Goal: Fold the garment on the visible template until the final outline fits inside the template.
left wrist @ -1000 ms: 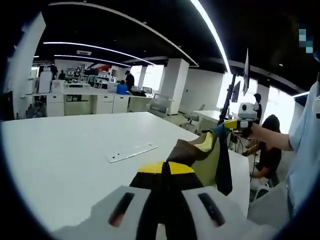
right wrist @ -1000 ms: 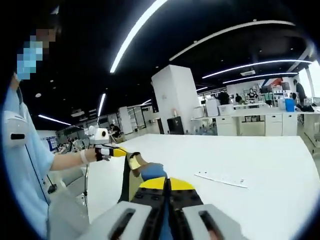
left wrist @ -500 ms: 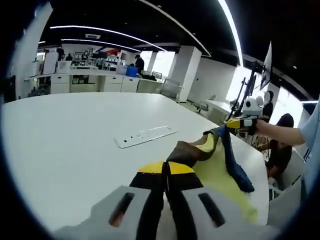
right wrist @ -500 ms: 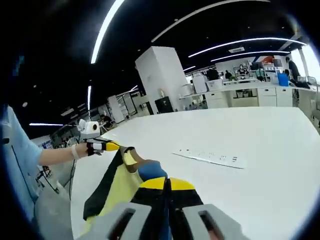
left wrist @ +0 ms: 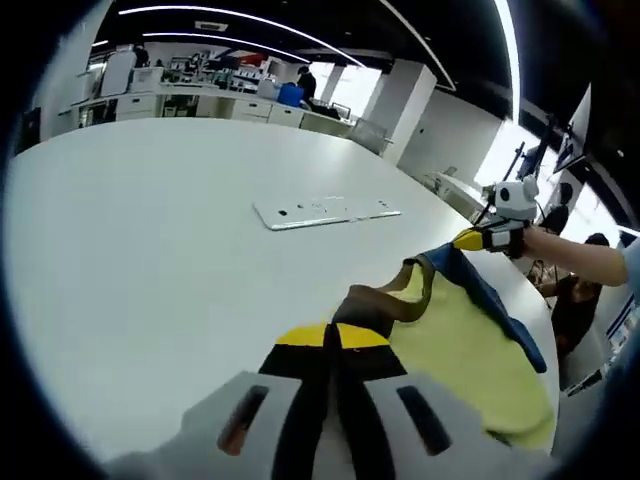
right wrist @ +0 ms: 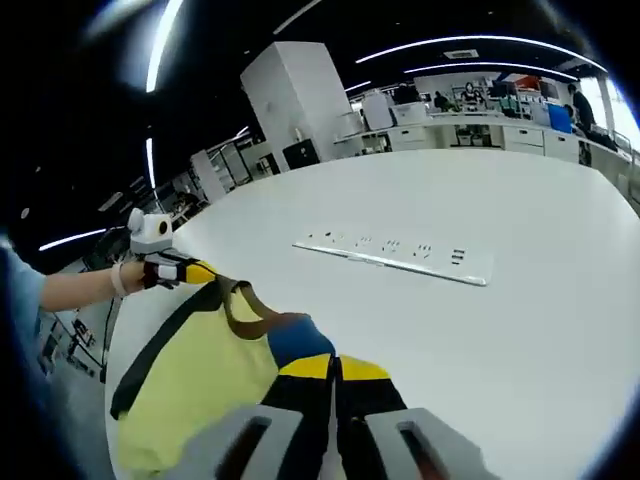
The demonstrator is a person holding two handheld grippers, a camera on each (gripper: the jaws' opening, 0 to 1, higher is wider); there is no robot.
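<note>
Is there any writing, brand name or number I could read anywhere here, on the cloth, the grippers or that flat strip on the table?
None can be read.
Garment: plain yellow, blue and brown, no print seen.
Flat strip on the table: small dark marks, too small to read.
Background desks: too blurred to read.

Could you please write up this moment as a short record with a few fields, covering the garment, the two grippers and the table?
garment: yellow garment with dark blue and brown trim, stretched between the two grippers, low over the table
left gripper: shut on a brown-trimmed edge
right gripper: shut on a blue-trimmed edge
table: white table, with a flat white power strip lying on it, apart from the garment
template: cannot tell
</note>
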